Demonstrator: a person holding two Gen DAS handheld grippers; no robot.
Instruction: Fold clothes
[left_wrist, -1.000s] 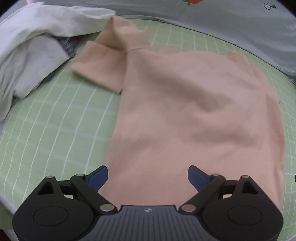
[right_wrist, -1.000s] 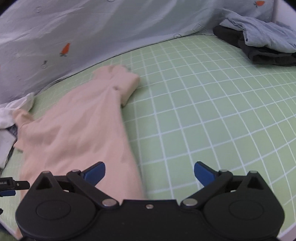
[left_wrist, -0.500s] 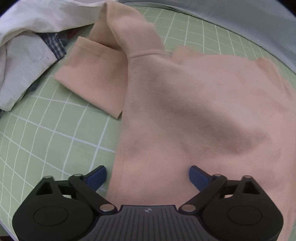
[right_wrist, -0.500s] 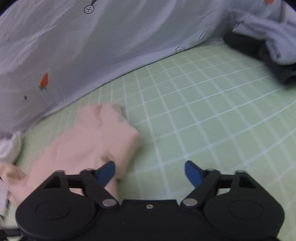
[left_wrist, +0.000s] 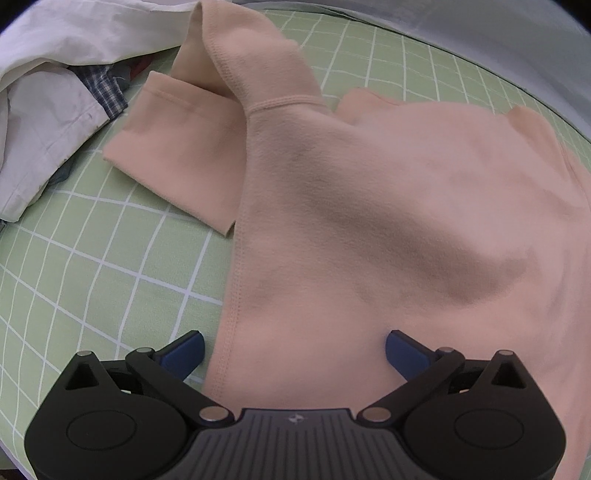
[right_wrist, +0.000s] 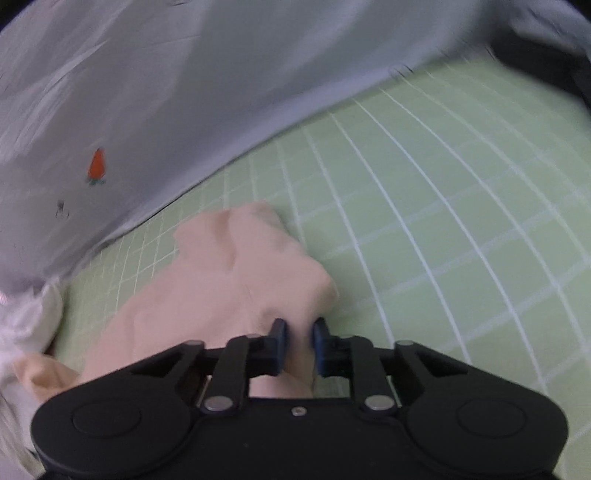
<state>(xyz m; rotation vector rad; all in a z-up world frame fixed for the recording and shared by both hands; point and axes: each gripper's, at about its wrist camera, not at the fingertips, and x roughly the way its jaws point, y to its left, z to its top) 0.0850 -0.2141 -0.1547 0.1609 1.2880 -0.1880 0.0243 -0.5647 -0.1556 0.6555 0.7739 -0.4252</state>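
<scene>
A peach long-sleeved top (left_wrist: 369, 206) lies spread on the green checked sheet (left_wrist: 92, 258). Its left sleeve (left_wrist: 177, 147) is doubled back beside the body. My left gripper (left_wrist: 293, 354) is open and low over the top's left side seam, with the seam between its blue fingers. In the right wrist view my right gripper (right_wrist: 300, 341) is shut on a bunched fold of the peach top (right_wrist: 236, 280) at its right side, near the right sleeve.
A heap of white cloth (left_wrist: 48, 92) with a checked garment under it lies at the left. A grey sheet with small carrot prints (right_wrist: 147, 110) rises behind the green sheet (right_wrist: 443, 240). Dark clothes (right_wrist: 546, 55) lie at the far right.
My right gripper came down onto the top's right side and closed on a fold of it. My left gripper moved forward along the left seam and stayed open.
</scene>
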